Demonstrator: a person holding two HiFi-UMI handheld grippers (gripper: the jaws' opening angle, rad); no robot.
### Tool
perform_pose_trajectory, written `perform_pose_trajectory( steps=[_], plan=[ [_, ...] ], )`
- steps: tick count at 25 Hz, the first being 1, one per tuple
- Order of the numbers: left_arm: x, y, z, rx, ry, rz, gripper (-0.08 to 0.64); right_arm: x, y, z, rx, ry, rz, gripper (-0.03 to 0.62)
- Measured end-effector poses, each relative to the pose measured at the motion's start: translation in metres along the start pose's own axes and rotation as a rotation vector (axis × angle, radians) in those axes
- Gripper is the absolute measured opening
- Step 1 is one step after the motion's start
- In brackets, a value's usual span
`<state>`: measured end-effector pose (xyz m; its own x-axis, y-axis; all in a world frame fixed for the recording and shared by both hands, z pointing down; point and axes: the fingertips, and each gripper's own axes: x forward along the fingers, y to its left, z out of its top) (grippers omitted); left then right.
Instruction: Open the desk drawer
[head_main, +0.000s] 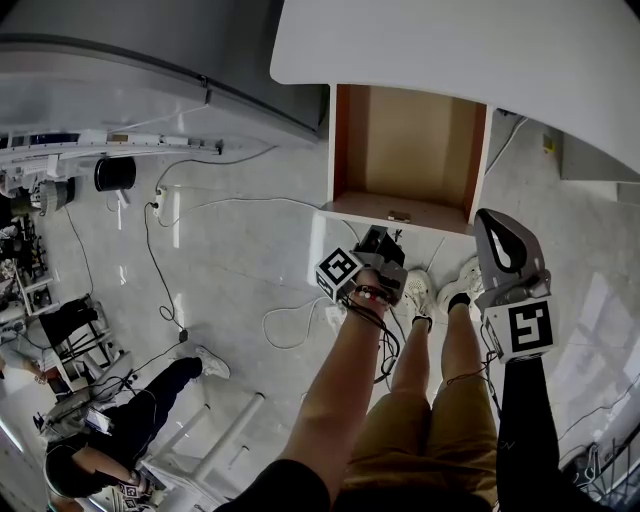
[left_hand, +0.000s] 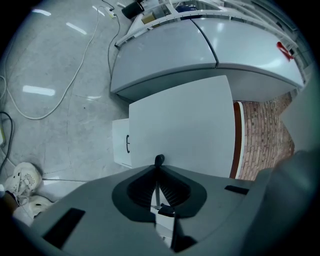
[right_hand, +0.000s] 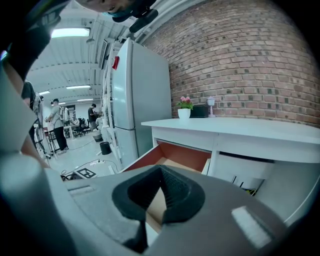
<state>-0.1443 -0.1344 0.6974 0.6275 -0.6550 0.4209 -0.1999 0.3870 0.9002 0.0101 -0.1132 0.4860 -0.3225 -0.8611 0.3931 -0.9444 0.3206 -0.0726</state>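
Drawer (head_main: 405, 150) stands pulled out under the white surface (head_main: 450, 50). Left gripper (left_hand: 159, 161) jaws together, empty. Right gripper (right_hand: 161, 169) jaws together, also empty.

The person is wearing tan knee-length shorts (head_main: 425, 440), black ankle socks (head_main: 458, 299) and white perforated shoes (head_main: 415, 290), which are showing just below the left tongs (head_main: 385, 238). A black long sleeve (head_main: 525, 430) is covering the arm behind the right tongs (head_main: 492, 218), which are grey moulded plastic with ribbed black pads (right_hand: 175, 192). Each pair is carrying a white cube with black square markers (head_main: 338, 272). Thin black cables (head_main: 382, 330) are trailing behind the left one.
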Motion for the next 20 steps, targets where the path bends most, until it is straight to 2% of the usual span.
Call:
perform_pose_trajectory(
  steps=[20],
  plan=[
    [-0.004,0.005,0.002,0.0,0.01,-0.011,0.028,0.007,0.012,-0.002,0.0,0.013,0.004,0.0]
  ],
)
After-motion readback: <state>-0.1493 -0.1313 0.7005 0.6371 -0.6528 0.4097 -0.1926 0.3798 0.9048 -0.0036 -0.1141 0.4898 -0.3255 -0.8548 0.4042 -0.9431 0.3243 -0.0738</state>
